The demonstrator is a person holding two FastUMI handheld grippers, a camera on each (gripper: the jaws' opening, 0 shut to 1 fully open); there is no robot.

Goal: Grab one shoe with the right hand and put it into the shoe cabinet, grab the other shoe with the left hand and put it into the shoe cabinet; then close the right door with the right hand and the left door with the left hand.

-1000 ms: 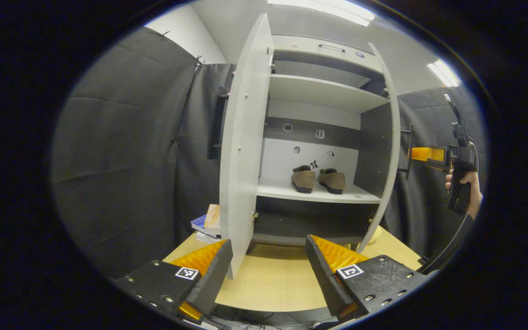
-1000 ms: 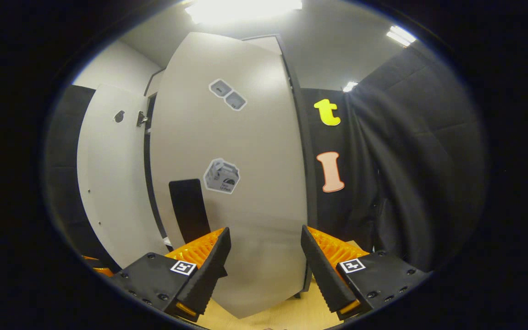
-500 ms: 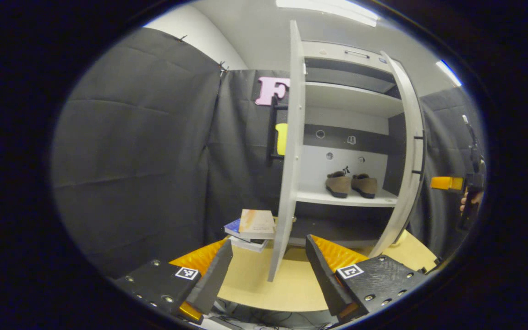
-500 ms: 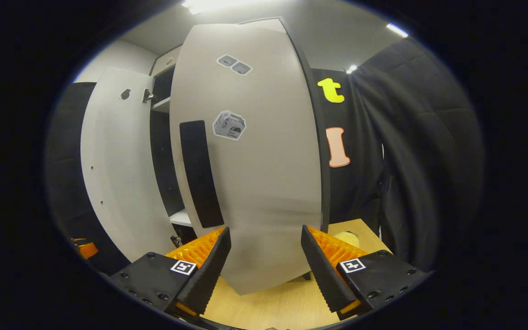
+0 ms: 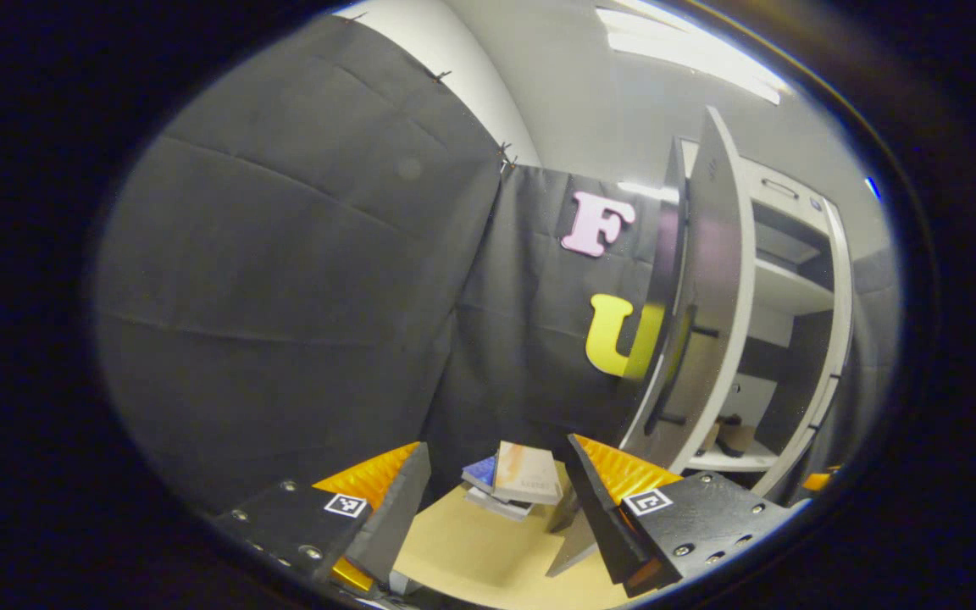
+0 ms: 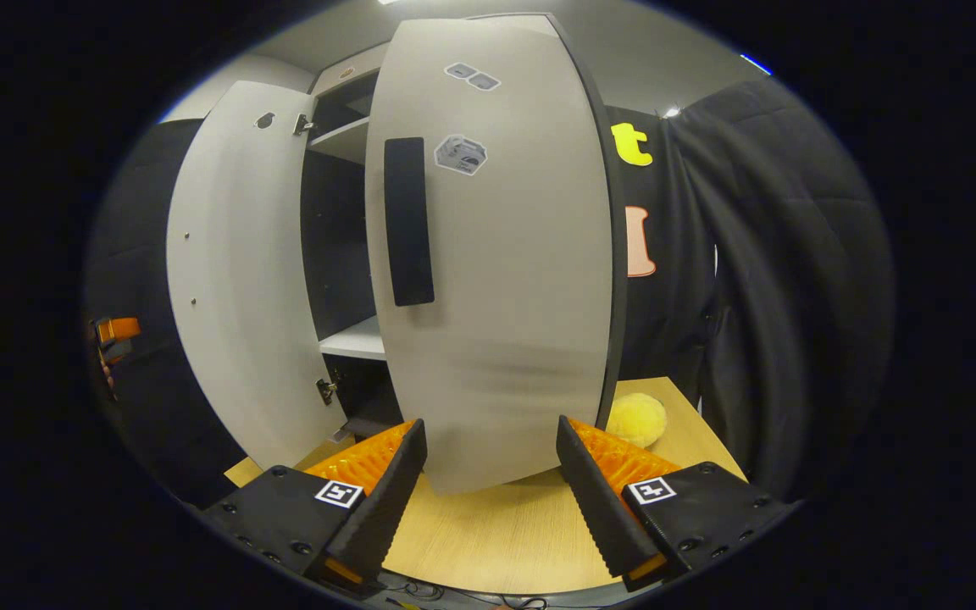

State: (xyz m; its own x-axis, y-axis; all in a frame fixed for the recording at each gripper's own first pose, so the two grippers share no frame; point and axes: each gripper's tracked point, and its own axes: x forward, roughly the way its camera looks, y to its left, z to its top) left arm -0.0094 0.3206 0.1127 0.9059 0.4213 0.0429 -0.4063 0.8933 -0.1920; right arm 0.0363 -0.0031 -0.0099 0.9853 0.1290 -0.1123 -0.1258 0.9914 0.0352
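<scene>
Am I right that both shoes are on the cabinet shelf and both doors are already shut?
Not quite: the shoes sit on the shelf, but both doors are ajar. The right gripper view shows the right door and left door standing open.

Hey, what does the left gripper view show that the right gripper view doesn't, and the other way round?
Left gripper view: a stack of books on the table, and the brown shoes on a cabinet shelf, seen past the left door. Right gripper view: the right door from the front, with its black handle and stickers, and a yellow fuzzy ball beside it. Shared: the shoe cabinet with both doors ajar, the table, and the left gripper and right gripper, fingers apart, holding nothing.
</scene>
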